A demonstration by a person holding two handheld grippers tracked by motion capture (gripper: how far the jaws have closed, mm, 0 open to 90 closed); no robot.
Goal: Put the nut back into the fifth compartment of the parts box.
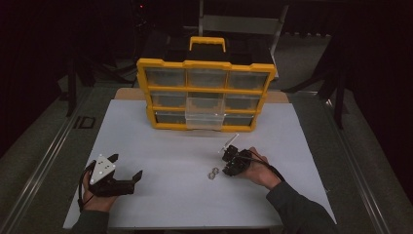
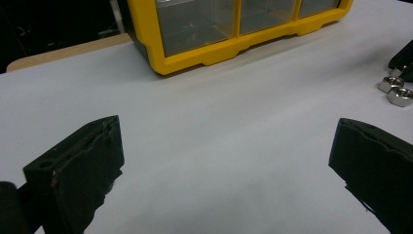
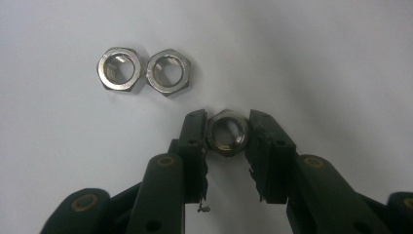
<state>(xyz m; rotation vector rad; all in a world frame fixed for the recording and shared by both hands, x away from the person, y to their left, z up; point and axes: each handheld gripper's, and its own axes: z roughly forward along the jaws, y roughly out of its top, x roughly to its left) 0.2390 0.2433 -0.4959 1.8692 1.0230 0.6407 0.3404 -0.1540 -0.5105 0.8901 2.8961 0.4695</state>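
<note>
White tabletop (image 1: 160, 146) is carrying a yellow drawer organizer (image 1: 204, 92) at its far side. Near the person's right hand, the right gripper (image 3: 228, 127) is pinching a hex nut (image 3: 227, 132) between its jaws, pads pressing its flats. Two loose nuts (image 3: 142, 70) are lying touching each other just beyond it. Well apart, the left gripper (image 1: 127, 168) is resting with its jaws spread wide, gripping nothing.
</note>
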